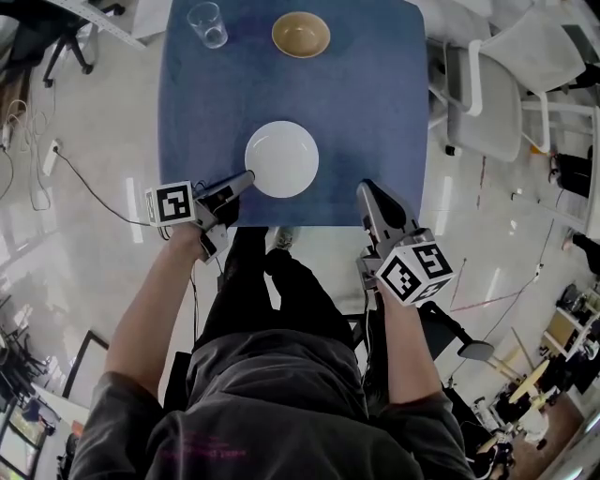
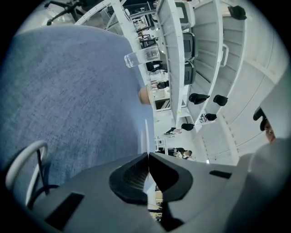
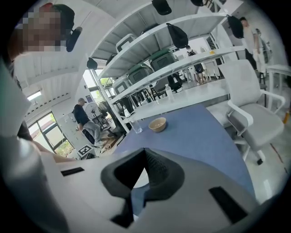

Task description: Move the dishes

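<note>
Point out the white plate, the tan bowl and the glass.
white plate [image 1: 281,159], head view, centre of its face.
tan bowl [image 1: 301,34], head view, inside of the bowl.
glass [image 1: 207,24], head view, its open mouth.

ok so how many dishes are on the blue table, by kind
white plate: 1
tan bowl: 1
glass: 1
total: 3
</note>
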The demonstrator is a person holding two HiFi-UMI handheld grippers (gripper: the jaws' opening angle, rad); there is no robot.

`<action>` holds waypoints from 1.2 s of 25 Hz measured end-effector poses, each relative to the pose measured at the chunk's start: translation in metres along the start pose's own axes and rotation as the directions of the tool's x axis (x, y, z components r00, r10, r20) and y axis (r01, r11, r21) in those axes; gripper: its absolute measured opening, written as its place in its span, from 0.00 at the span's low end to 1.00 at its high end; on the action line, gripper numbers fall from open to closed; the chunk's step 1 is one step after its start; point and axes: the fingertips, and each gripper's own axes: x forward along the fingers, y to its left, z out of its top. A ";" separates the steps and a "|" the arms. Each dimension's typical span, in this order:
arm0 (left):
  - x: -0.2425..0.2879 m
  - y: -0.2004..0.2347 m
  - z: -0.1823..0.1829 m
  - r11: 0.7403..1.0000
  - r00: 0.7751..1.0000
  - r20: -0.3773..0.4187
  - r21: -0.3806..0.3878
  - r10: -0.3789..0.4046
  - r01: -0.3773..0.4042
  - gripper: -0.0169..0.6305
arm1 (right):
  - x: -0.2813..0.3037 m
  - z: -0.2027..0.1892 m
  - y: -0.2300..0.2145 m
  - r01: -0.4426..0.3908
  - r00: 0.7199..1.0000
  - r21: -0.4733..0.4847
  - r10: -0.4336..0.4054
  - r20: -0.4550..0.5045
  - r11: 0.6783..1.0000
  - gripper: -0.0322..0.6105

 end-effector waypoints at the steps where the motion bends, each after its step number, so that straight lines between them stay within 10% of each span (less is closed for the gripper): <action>1: 0.000 0.003 -0.001 1.000 1.000 0.001 0.006 0.007 -0.007 0.04 | -0.001 -0.002 0.000 0.001 1.000 0.000 -0.001 -0.002 1.000 0.05; 30: 0.003 0.052 -0.011 0.973 0.985 0.001 -0.161 0.170 -0.167 0.05 | -0.012 -0.022 -0.006 0.019 0.999 0.011 -0.019 -0.030 1.000 0.05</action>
